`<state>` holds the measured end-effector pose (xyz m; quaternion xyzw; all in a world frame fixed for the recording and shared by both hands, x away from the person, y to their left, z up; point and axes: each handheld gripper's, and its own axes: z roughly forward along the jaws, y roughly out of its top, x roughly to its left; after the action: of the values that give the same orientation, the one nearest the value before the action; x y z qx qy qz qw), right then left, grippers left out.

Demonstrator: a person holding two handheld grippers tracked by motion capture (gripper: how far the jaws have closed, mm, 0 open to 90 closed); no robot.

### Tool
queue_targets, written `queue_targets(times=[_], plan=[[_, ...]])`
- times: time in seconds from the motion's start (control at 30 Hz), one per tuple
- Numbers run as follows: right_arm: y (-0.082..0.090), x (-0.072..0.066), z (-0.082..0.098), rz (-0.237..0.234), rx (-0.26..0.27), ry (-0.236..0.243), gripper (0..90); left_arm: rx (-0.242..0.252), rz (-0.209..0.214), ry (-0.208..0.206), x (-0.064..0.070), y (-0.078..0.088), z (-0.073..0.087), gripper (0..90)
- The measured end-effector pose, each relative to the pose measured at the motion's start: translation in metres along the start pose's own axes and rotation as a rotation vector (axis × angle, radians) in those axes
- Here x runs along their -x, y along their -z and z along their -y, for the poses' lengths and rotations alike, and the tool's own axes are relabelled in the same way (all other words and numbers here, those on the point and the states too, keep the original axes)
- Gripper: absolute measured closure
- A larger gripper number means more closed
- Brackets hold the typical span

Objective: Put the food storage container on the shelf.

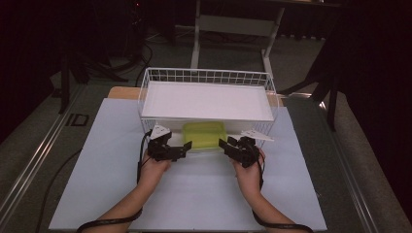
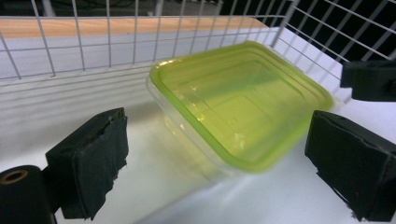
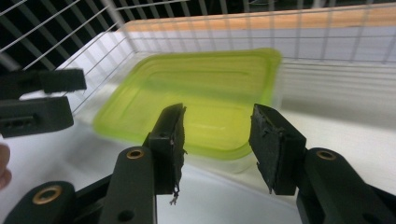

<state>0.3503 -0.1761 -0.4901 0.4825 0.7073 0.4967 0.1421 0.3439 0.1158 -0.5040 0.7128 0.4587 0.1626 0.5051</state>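
Note:
A clear box with a yellow-green lid [image 1: 204, 133] lies flat in the bottom of a white wire basket [image 1: 144, 87], under a white board. My left gripper [image 1: 187, 147] is at the box's left front corner, my right gripper [image 1: 222, 144] at its right front corner. In the left gripper view the lid [image 2: 238, 102] lies ahead between wide-open jaws, and neither pad touches it. In the right gripper view the jaws stand apart just short of the lid's [image 3: 201, 98] near edge, with nothing between them. The left gripper [image 3: 42, 100] shows at that view's left edge.
A white board [image 1: 206, 99] covers the basket's top, leaving a low slot at the front. Wire walls [image 2: 93, 42] close in the back and sides around the box. A white sheet [image 1: 194, 194] covers the table. A light wooden edge [image 1: 121, 92] shows behind the basket.

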Motion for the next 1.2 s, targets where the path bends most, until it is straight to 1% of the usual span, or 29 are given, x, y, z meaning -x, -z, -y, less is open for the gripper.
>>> queue_targets(times=[0.03,0.07,0.1,0.17,0.2,0.23,0.3,0.33,0.37,0.4,0.43,0.47,0.5,0.57,0.6,0.63,0.67,0.7,0.73,0.77,0.83,0.87,0.93,0.97,1.03,1.1,1.2], plan=[[0.003,-0.004,0.002,-0.007,0.000,0.023,54.4,-0.001,0.013,-0.018,0.002,0.008,0.001,7.2],[0.003,-0.004,0.002,-0.007,0.000,0.023,54.4,-0.001,0.013,-0.018,0.002,0.008,0.001,7.2],[0.005,-0.007,0.004,-0.007,-0.007,0.036,54.8,0.001,0.016,-0.020,0.003,0.013,0.002,7.2],[0.006,-0.009,0.005,-0.005,-0.011,0.043,55.4,0.002,0.041,-0.014,0.006,0.021,0.004,7.2],[0.006,-0.011,0.008,-0.009,-0.017,0.052,56.3,0.006,0.047,-0.018,0.007,0.025,0.006,7.2],[0.006,-0.012,0.010,-0.006,-0.022,0.056,60.0,0.002,0.055,-0.021,0.008,0.029,0.007,7.2],[0.006,-0.014,0.013,-0.014,-0.038,0.064,64.3,0.002,0.077,-0.013,0.011,0.036,0.011,7.2],[0.006,-0.014,0.013,-0.014,-0.038,0.064,64.3,0.001,0.090,-0.012,0.012,0.040,0.013,7.2],[0.003,-0.018,0.018,-0.005,-0.070,0.097,78.0,0.003,0.116,0.002,0.013,0.044,0.015,7.2],[0.003,-0.018,0.018,-0.005,-0.070,0.097,78.0,0.001,0.144,0.016,0.014,0.047,0.018,7.2],[0.001,-0.020,0.020,-0.006,-0.089,0.113,82.7,-0.012,0.162,0.018,0.015,0.051,0.019,7.2],[-0.002,-0.022,0.022,-0.009,-0.109,0.125,88.4,-0.010,0.175,0.014,0.017,0.055,0.021,7.1],[-0.007,-0.025,0.025,-0.016,-0.135,0.144,89.9,-0.001,0.178,-0.001,0.018,0.058,0.023,7.1],[-0.009,-0.027,0.027,-0.016,-0.144,0.151,90.0,0.005,0.167,-0.036,0.021,0.065,0.027,7.1],[-0.012,-0.028,0.028,-0.015,-0.146,0.154,90.0,0.010,0.164,-0.047,0.022,0.067,0.029,7.1],[-0.016,-0.030,0.029,-0.023,-0.155,0.147,90.0,0.010,0.158,-0.054,0.022,0.069,0.031,6.3],[-0.019,-0.031,0.030,-0.021,-0.157,0.151,90.0,0.019,0.154,-0.055,0.021,0.072,0.035,6.3],[-0.021,-0.032,0.030,-0.018,-0.160,0.156,90.0,0.019,0.154,-0.055,0.021,0.072,0.035,6.3],[-0.024,-0.033,0.030,-0.018,-0.164,0.157,90.0,0.025,0.140,-0.052,0.019,0.074,0.039,6.2],[-0.024,-0.033,0.030,-0.018,-0.164,0.157,90.0,0.025,0.140,-0.052,0.019,0.074,0.039,6.3],[-0.030,-0.033,0.029,-0.015,-0.168,0.150,90.0,0.037,0.133,-0.035,0.016,0.075,0.042,6.2],[-0.033,-0.034,0.029,-0.015,-0.178,0.150,90.0,0.042,0.126,-0.032,0.014,0.075,0.043,6.3],[-0.039,-0.035,0.029,-0.012,-0.177,0.153,90.0,0.049,0.109,-0.046,0.012,0.076,0.043,6.3],[-0.044,-0.035,0.028,0.002,-0.175,0.154,90.0,0.048,0.100,-0.053,0.011,0.076,0.043,6.3],[-0.047,-0.035,0.027,0.008,-0.174,0.156,90.0,0.052,0.093,-0.050,0.010,0.077,0.043,6.3],[-0.054,-0.034,0.024,0.016,-0.169,0.136,90.0,0.053,0.088,-0.054,0.009,0.078,0.044,6.3],[-0.058,-0.033,0.021,0.018,-0.165,0.131,90.0,0.048,0.080,-0.059,0.008,0.078,0.045,6.2]])
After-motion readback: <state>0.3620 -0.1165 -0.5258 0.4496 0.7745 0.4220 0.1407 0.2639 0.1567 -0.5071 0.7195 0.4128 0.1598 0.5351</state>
